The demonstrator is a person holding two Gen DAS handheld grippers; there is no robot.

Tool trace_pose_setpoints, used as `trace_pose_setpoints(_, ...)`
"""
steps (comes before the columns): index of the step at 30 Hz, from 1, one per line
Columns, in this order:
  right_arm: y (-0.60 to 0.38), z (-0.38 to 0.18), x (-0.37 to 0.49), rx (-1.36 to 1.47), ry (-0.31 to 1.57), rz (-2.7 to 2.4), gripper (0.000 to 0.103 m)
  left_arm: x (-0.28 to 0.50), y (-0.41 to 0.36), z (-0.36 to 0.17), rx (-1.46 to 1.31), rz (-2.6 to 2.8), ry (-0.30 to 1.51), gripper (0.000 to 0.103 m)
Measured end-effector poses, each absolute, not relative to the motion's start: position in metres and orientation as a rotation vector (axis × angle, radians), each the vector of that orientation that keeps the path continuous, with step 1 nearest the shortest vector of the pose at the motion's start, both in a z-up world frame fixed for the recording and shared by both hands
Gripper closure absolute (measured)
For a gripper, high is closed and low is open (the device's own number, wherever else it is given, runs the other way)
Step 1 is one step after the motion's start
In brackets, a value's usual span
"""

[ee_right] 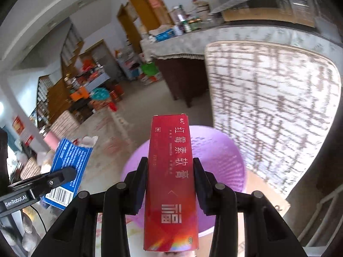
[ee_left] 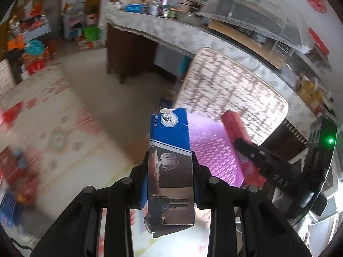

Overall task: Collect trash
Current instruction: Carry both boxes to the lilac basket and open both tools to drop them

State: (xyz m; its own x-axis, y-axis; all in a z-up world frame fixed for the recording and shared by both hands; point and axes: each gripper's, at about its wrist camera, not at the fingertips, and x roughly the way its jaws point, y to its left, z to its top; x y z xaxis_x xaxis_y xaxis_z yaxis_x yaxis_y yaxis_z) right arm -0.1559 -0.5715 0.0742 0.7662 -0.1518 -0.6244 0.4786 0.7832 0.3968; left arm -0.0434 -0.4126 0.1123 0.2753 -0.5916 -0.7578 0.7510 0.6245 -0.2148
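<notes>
The left tongs (ee_left: 170,177) cover both side faces of the blue box (ee_left: 170,150); its print is too small to read. In the left wrist view, motion blur smears the patterned bed cover (ee_left: 49,132) and the red box (ee_left: 240,141). The purple basket (ee_right: 216,162) is largely hidden behind the red box (ee_right: 171,184), and its base is not visible. The right tongs (ee_right: 170,182) are cut off by the lower frame edge. Items on the far table (ee_right: 193,40) are too small to identify.
</notes>
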Motion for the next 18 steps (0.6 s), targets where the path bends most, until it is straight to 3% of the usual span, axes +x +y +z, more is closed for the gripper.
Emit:
trace_pose_setpoints(4,-0.591,0.066,-0.152,0.582,0.619,-0.384,0.059,-0.041,-0.449,0.112,0.224,-0.951,0.901,0.071)
trace_pose_setpoints(8,-0.597,0.057,-0.144,0.597,0.64,-0.379,0.052,-0.04,-0.456,0.108,0.224,-0.928,0.898,0.037)
trace_pose_setpoints(10,-0.595,0.055,-0.142,0.608,0.635,-0.362,0.035,-0.046,-0.451,0.109,0.249,-0.911,0.872,0.033)
trace_pose_setpoints(18,-0.562,0.056,-0.138,0.566,0.643,-0.296,0.033,-0.062,-0.395,0.112,0.242,-0.849,0.869,0.028)
